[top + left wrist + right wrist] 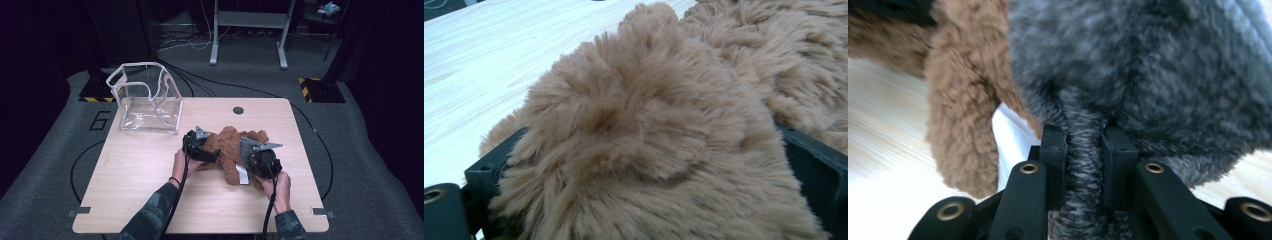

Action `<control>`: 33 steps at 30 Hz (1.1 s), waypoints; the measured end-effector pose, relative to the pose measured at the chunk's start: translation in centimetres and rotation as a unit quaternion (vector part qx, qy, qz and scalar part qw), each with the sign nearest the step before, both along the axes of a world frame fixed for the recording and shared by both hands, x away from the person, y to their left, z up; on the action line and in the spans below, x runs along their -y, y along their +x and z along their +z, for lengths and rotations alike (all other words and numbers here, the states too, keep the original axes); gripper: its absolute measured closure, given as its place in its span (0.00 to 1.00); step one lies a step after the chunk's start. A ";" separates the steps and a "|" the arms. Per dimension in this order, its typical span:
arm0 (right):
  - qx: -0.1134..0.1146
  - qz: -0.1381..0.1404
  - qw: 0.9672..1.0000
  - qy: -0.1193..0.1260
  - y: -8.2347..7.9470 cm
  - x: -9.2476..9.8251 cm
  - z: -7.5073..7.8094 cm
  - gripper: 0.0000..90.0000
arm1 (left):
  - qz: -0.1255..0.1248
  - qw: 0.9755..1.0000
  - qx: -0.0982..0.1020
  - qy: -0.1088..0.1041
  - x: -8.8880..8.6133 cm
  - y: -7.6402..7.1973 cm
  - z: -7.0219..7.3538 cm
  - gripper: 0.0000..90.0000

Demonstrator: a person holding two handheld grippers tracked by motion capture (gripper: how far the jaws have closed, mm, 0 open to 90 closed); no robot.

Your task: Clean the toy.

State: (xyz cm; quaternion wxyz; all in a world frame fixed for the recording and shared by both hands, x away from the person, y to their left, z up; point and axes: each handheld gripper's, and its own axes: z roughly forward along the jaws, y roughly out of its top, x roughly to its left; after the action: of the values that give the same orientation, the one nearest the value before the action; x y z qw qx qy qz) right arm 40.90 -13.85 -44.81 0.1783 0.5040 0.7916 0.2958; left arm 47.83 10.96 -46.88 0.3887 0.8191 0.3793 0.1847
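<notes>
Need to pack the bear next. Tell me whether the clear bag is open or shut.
Open. The clear bag stands upright at the table's far left corner, its white-edged top gaping, with nothing visible inside. The bear lies outside.

A lab: floor cables [200,80], hazard-taped stands [320,89].

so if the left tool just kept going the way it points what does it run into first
Nothing stands off ahead of it: the left tool already has the brown teddy bear bulging between its jaws. Pushed on, it would likely press deeper into the plush, towards the right tool.
</notes>
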 end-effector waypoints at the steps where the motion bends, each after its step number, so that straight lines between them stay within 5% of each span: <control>1: -0.001 -0.004 1.000 -0.007 -0.5 0.0 -0.2 0.84 | 0.004 1.000 0.003 -0.004 0.1 0.0 0.0 0.05; 17: -0.045 0.024 0.999 -0.016 -5.9 1.2 -2.8 0.84 | 0.006 1.000 0.001 -0.006 0.1 -0.1 0.0 0.05; 26: 0.018 0.016 0.999 0.025 -4.4 1.2 0.1 0.83 | 0.004 1.000 0.001 -0.006 0.1 -0.1 0.0 0.05; 29: -0.002 0.016 1.000 0.018 -3.6 0.9 -1.1 0.84 | 0.005 1.000 0.000 -0.005 0.1 -0.1 0.0 0.05; 33: -0.053 0.033 0.998 0.005 -4.5 0.9 -3.3 0.84 | 0.002 1.000 0.000 -0.003 0.1 -0.1 0.0 0.05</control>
State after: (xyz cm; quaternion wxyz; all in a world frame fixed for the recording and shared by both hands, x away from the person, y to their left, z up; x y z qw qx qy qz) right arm 36.35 -14.79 -48.15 0.1237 0.4935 0.8145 0.2789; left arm 47.76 10.86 -46.89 0.3910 0.8169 0.3817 0.1844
